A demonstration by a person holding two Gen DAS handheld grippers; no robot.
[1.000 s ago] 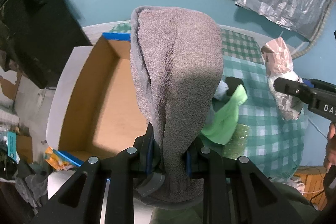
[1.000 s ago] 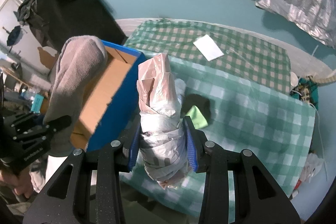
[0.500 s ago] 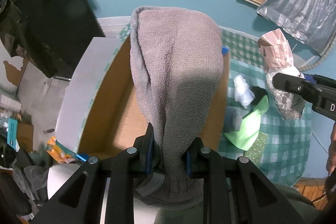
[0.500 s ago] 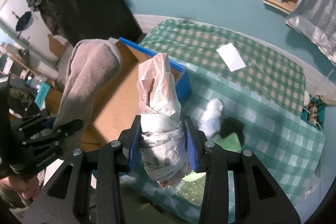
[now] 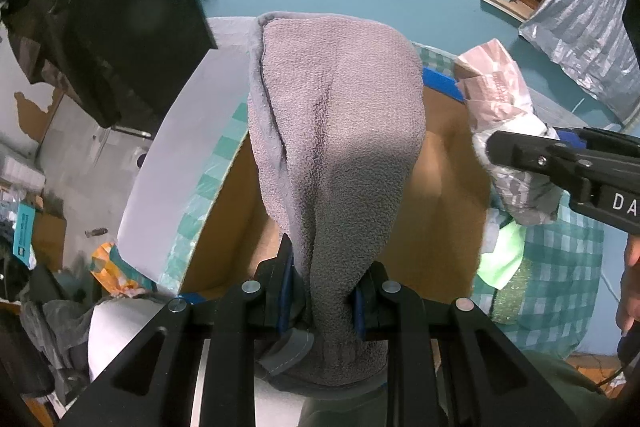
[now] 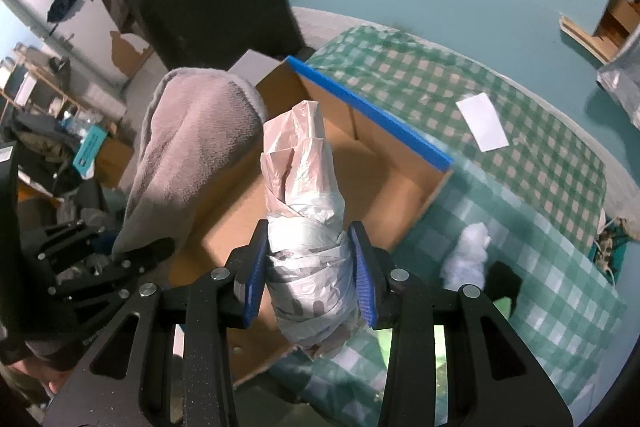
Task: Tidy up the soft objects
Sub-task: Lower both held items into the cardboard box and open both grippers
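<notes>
The left gripper (image 5: 322,291) is clamped on a grey towel (image 5: 336,147), its blue pads pressed into the narrow lower part while the wider folded end stands up above the fingers; the towel hangs over the open cardboard box (image 5: 444,195), whose brown floor shows on both sides of it; the box has a blue rim (image 6: 368,111) and a grey flap (image 5: 180,179) folded outward on its left side

The right gripper (image 6: 310,281) is closed on a bundle of plastic bags (image 6: 308,227) — pinkish at the top, grey and white lower down — squeezed between its two blue pads; in the right wrist view the bundle is over the box, just beside the towel (image 6: 192,155); in the left wrist view the same bundle (image 5: 500,115) sits at the right edge of the box, with the right gripper's black finger across it

The box rests on a green checked cloth (image 6: 532,163); on the cloth beyond the box lie a white wad (image 6: 470,255), a light green cloth (image 5: 504,255) and a white card (image 6: 482,121) — the card well apart from the others
</notes>
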